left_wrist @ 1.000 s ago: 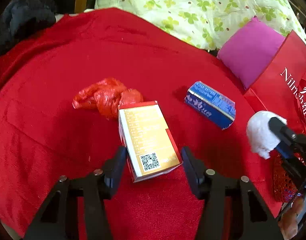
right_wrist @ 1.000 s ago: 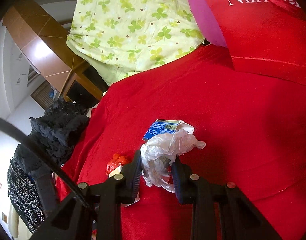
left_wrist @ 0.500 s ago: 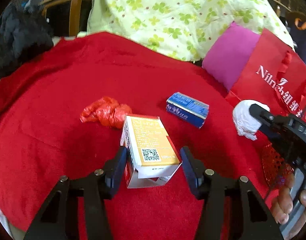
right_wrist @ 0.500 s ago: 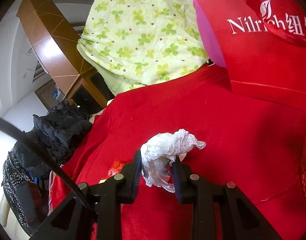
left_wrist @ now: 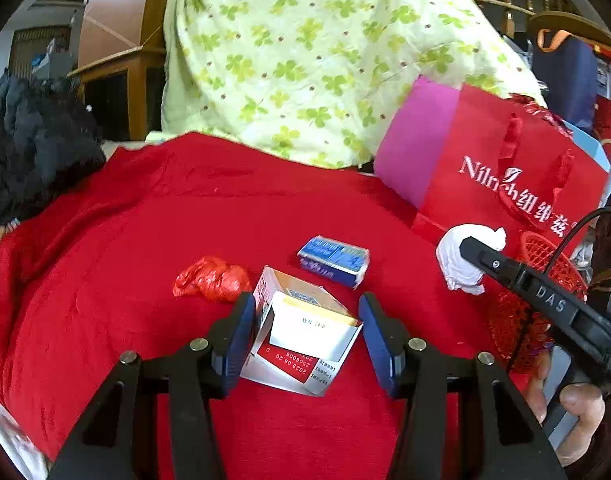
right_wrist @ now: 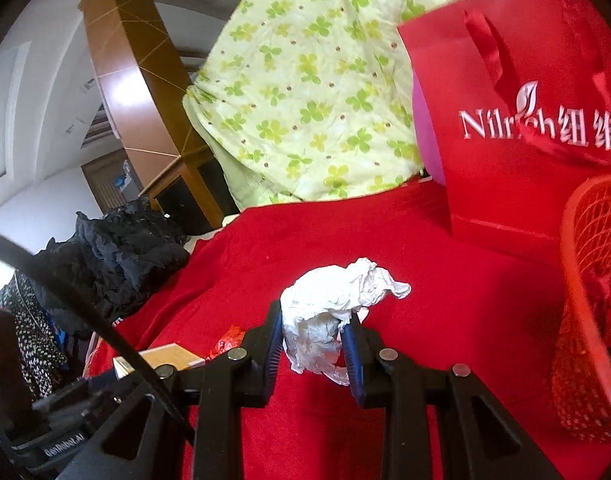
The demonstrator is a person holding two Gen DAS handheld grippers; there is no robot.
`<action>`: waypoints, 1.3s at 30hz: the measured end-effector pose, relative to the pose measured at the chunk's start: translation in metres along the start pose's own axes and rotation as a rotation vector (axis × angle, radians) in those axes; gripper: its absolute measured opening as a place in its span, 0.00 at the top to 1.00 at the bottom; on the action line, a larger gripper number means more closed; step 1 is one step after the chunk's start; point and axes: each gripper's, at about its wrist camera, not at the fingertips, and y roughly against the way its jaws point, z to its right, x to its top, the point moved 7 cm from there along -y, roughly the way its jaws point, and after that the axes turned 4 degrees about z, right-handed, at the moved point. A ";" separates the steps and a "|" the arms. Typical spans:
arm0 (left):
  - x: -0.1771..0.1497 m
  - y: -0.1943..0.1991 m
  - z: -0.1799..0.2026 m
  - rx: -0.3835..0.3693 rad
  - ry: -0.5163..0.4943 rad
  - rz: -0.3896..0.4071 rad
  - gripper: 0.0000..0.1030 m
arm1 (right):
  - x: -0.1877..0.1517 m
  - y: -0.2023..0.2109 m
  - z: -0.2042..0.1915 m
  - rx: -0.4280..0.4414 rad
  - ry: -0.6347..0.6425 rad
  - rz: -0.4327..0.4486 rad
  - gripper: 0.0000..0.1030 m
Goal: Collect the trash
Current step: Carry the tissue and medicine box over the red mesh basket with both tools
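Jaws pinch carton (left_wrist: 305,332) and tissue (right_wrist: 329,312) over red blanket (left_wrist: 105,260) beside quilt (left_wrist: 305,48).

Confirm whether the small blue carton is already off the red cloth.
No: the small blue rectangular carton lies on the red cloth, beside the crumpled red plastic wrapper.
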 end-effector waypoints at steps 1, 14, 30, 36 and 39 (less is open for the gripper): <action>0.002 0.003 0.004 -0.001 -0.010 0.010 0.46 | 0.002 0.004 -0.001 0.002 0.008 0.010 0.71; 0.026 0.028 0.049 0.022 -0.140 0.104 0.46 | 0.014 0.040 0.004 -0.002 0.049 0.099 0.71; 0.032 0.030 0.092 0.001 -0.224 0.118 0.46 | 0.030 0.071 0.018 0.007 0.022 0.183 0.71; 0.034 0.028 0.103 -0.008 -0.246 0.114 0.46 | 0.035 0.079 0.026 0.001 0.011 0.205 0.71; 0.035 0.028 0.109 -0.013 -0.258 0.113 0.46 | 0.038 0.083 0.031 -0.004 0.004 0.217 0.71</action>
